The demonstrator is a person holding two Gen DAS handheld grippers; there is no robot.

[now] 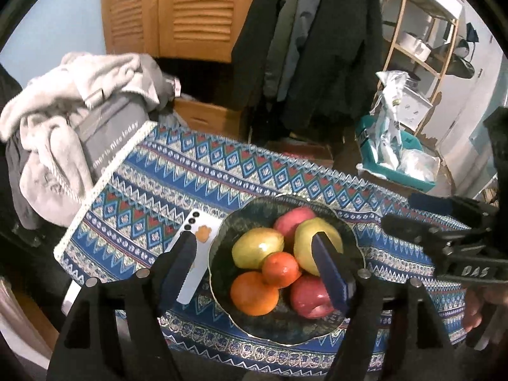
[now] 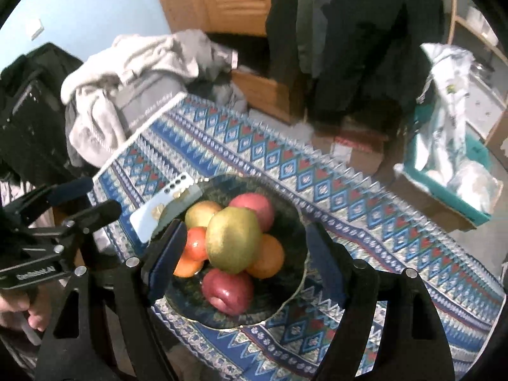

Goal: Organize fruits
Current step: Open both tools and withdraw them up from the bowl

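Dark green, the bowl (image 1: 219, 247) sits near the middle of the patterned cloth (image 1: 152, 190), holding 6 fruits (image 1: 257, 247), with a white phone (image 1: 203, 235) touching its left rim; the left gripper (image 1: 254, 247) hangs above, jaws wide and empty. From the right wrist, the right gripper (image 2: 244, 244) likewise gapes empty over the bowl (image 2: 295, 222), a pear (image 2: 233, 239) topping the pile.

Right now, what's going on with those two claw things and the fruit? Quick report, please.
Left gripper open, empty. Right gripper open, empty. All six fruits piled in the dark bowl. White phone lies against the bowl's rim, otherwise nothing in the way.
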